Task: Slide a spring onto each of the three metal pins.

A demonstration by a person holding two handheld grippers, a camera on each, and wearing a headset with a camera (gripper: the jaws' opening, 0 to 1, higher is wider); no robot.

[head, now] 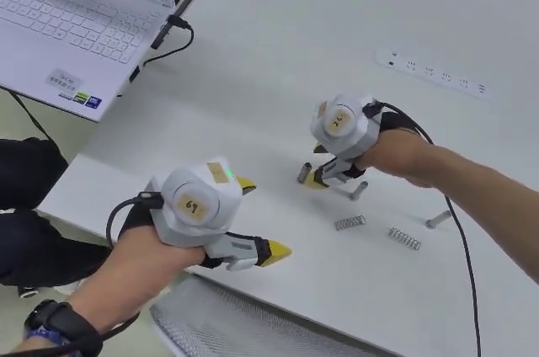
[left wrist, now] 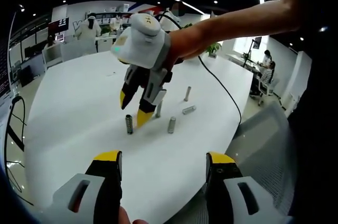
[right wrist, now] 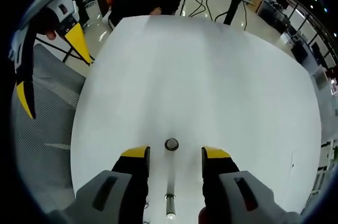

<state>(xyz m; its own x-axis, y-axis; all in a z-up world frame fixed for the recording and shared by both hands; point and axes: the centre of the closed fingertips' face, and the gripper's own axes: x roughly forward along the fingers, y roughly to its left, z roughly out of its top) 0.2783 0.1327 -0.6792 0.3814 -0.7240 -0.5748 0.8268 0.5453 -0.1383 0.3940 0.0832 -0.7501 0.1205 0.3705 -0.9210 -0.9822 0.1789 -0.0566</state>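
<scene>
White workbench (head: 278,54): we hold the left gripper (head: 265,216) spread and empty near the edge; the right gripper (head: 318,165), jaws apart, hovers just beside an upright pin (head: 304,173); two springs (head: 349,222) lie loose nearby.

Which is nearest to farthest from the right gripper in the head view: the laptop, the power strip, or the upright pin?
1. Upright pin, at the right gripper tips.
2. Power strip, upper right.
3. Laptop, upper left.
</scene>
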